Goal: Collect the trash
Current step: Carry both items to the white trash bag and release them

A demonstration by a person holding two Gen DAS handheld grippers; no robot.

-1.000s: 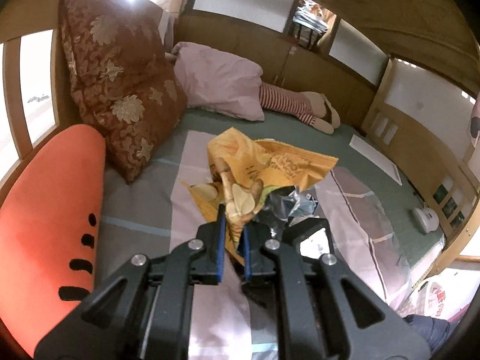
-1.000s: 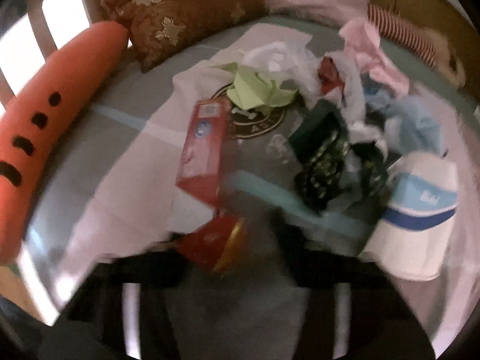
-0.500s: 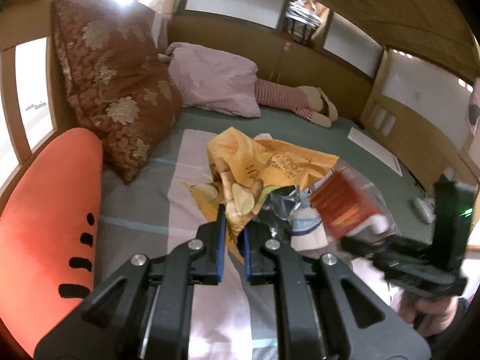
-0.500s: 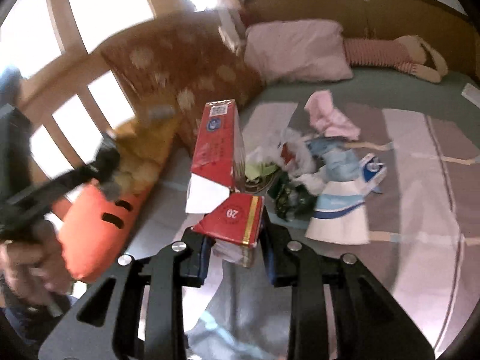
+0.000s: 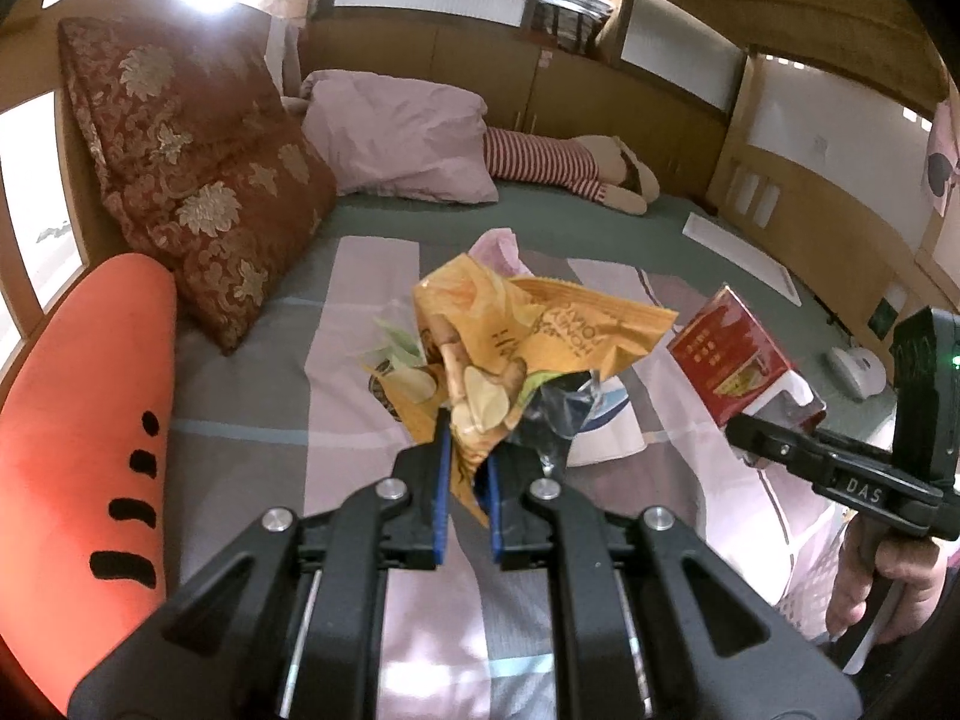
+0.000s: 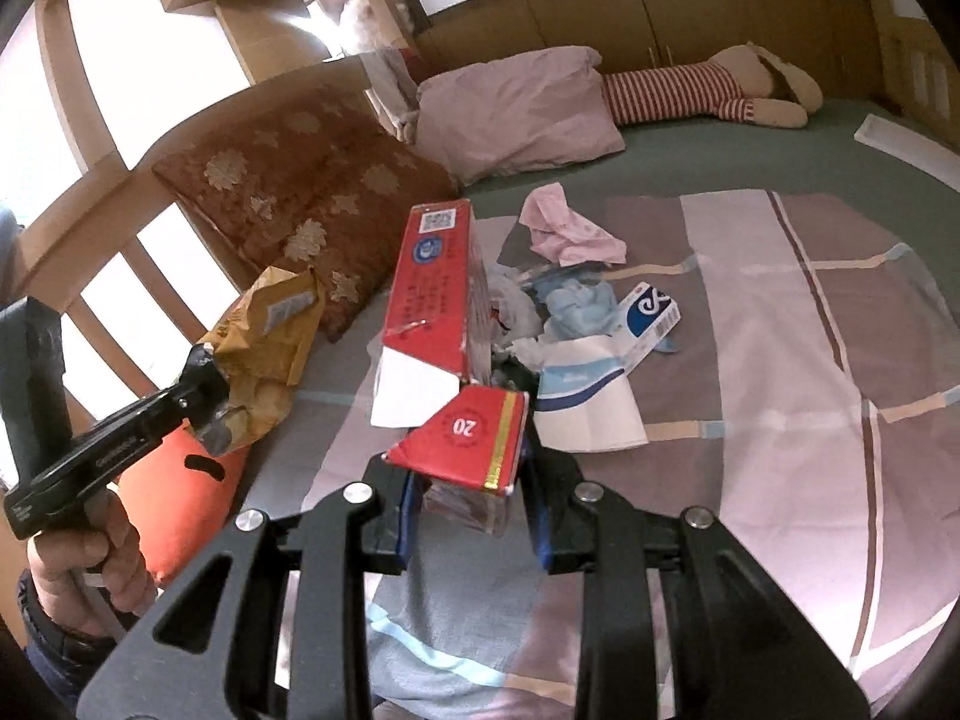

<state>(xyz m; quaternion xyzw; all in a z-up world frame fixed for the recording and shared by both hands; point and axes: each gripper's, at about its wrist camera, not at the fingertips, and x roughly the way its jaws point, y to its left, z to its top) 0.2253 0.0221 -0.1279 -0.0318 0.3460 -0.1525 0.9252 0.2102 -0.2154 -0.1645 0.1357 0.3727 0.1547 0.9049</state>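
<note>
Trash, two pieces lifted and the rest heaped on the bed (image 6: 780,360). Item one: yellow crisp bag (image 5: 528,336), crumpled, silver lining showing, pinched at its lower corner between the blue pads of the left gripper (image 5: 465,483), whose jaws stand narrow and closed on it; the bag hangs clear above the bedspread. Item two: red carton (image 6: 432,294), long, torn open at one end with a white inner flap showing and an end flap marked "20", clamped at its lower end in the right gripper (image 6: 471,510), jaws narrow and pressed on it; the carton stands tilted upward above the bed. Each tool appears in the other's view with the person's hand (image 5: 882,576) around its handle. Remaining heap, lying on the striped bedspread at mid-bed: pink crumpled paper (image 6: 567,231), pale blue wad (image 6: 573,303), white-and-blue flattened box (image 6: 651,318), white-and-blue wrapper (image 6: 585,402), and a green scrap (image 5: 396,342) behind the yellow bag. Surroundings: orange bolster (image 5: 78,420) with black dashes at the bed's left edge, brown floral cushion (image 5: 192,180) beside it, pink pillow (image 5: 408,132) further back, striped plush toy (image 5: 558,165) lying along the wooden headboard wall, flat white sheet (image 5: 744,264) on the green cover at far right.
</note>
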